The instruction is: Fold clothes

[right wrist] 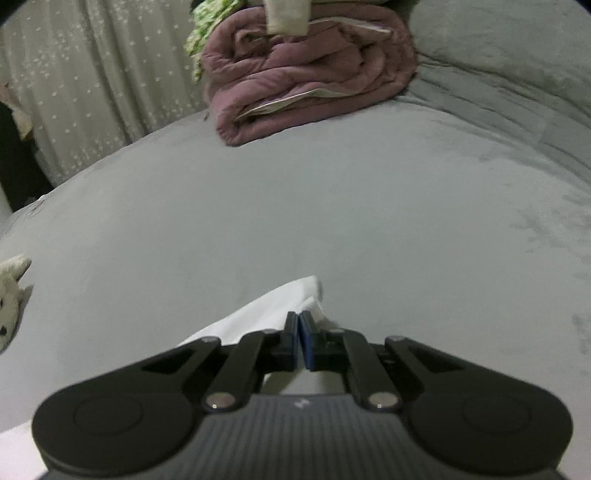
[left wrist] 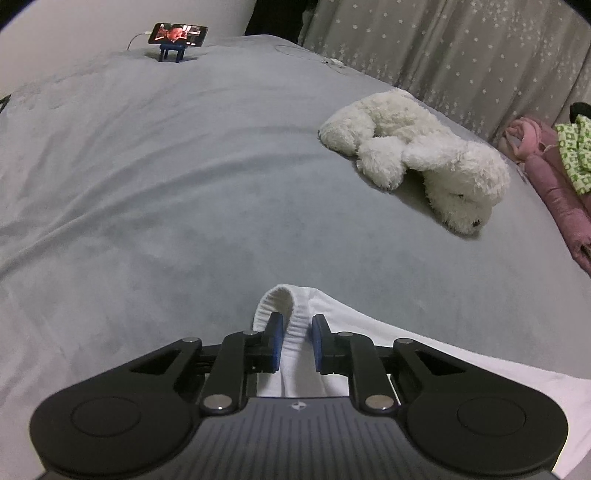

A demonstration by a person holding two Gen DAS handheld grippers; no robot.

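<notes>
Shirt [left wrist: 369, 339], white, with a ribbed collar: that's the piece in play, lying on the grey bed [left wrist: 166, 184] right under both tools. The left gripper [left wrist: 297, 328] has its blue pads a bit apart with the collar band bunched up between them; can't really tell if they're actually pinching it or just straddling it. The right gripper [right wrist: 298, 332] has its jaws pressed together, with a corner of the shirt [right wrist: 273, 310] poking out at 11 o'clock. It looks like it has the cloth nipped, though the pinch itself is hidden.

Handling-wise I'd guess it's light, floppy cotton that sags and wrinkles, nothing fragile. The ribbed collar and hem corners are the thicker spots, so those seem like the best places to grab.

Further out: a plush dog [left wrist: 417, 155] at 2 o'clock in the left view, phone [left wrist: 178, 34] at 11. A pink quilt [right wrist: 310, 70] sits at 12 in the right view.
</notes>
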